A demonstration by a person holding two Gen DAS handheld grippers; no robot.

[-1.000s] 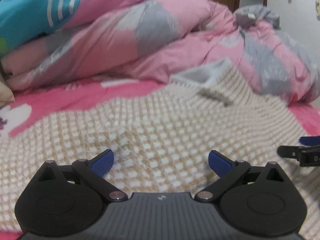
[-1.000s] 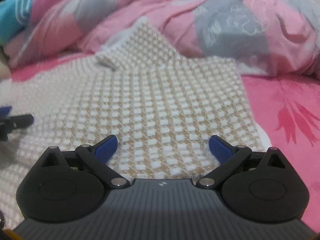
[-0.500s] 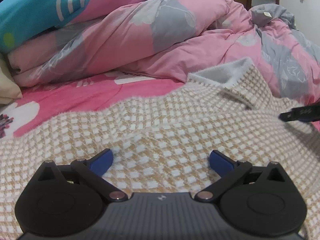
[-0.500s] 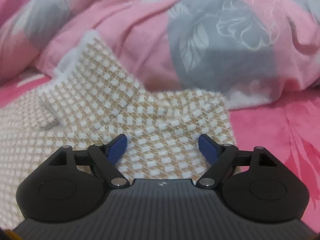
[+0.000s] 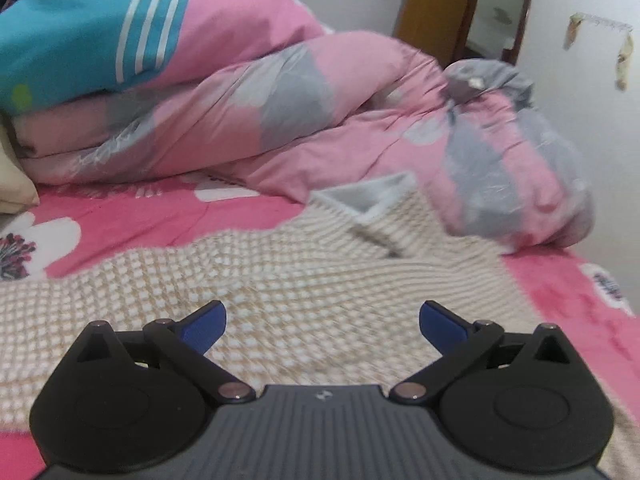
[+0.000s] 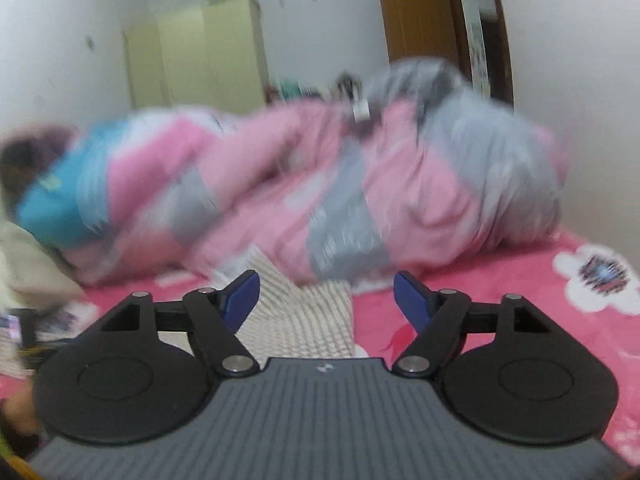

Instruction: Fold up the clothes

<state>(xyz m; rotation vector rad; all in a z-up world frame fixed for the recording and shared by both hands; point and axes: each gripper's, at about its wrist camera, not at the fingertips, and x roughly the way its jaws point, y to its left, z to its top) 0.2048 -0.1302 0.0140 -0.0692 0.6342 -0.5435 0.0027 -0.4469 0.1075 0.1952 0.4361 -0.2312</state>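
A beige and white checked knit garment [image 5: 304,280] lies spread flat on the pink bed sheet [image 5: 132,220], its grey-lined collar [image 5: 368,200] at the far end. My left gripper [image 5: 322,320] hovers low over the garment's middle, open, with nothing between its blue fingertips. In the blurred right wrist view my right gripper [image 6: 326,298] is raised and tilted up, open and empty. Only a corner of the garment [image 6: 308,312] shows below it.
A bunched pink and grey duvet [image 5: 320,120] fills the far side of the bed, with a blue striped piece [image 5: 80,28] on its left. A cream pillow [image 5: 12,176] lies at the left edge. A wardrobe [image 6: 200,52] and wooden door [image 6: 420,24] stand behind.
My right gripper has lifted away from the garment and tilted up, so the room now shows. It has left the left wrist view. The left gripper has shifted slightly and stays open.
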